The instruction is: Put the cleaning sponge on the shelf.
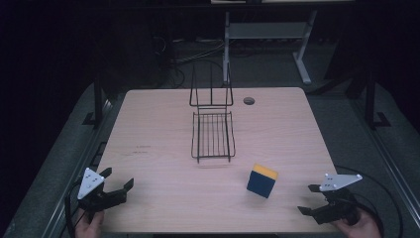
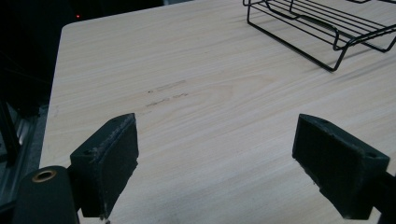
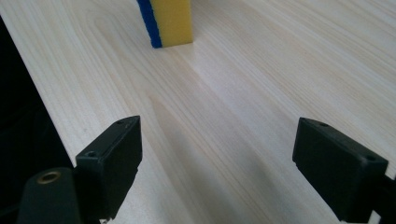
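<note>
While both grippers rest at the near edge of the table [image 1: 163, 198] with nothing in them, prepare the reach for the sponge [image 1: 262, 180], which stands on edge on the bare wood, right of centre and nearer to the right gripper [image 1: 311, 199] than to the left gripper [image 1: 119, 184]. Both sets of jaws stand wide apart and empty, as each gripper view confirms. In the right gripper view the sponge [image 3: 172, 21] lies ahead and slightly left of the line between the jaws, so turn the hand a little toward it before advancing. Approach low and level, and bring one jaw to the blue face and the other to the yellow foam face, since the sponge stands tall and a push from one side will likely tip it. Close gently; foam compresses and needs little force. The wire rack [image 1: 213, 133] stands well apart behind the sponge, toward the table's centre, and appears the likely destination. Keep the left gripper clear and the cables off the rack.
</note>
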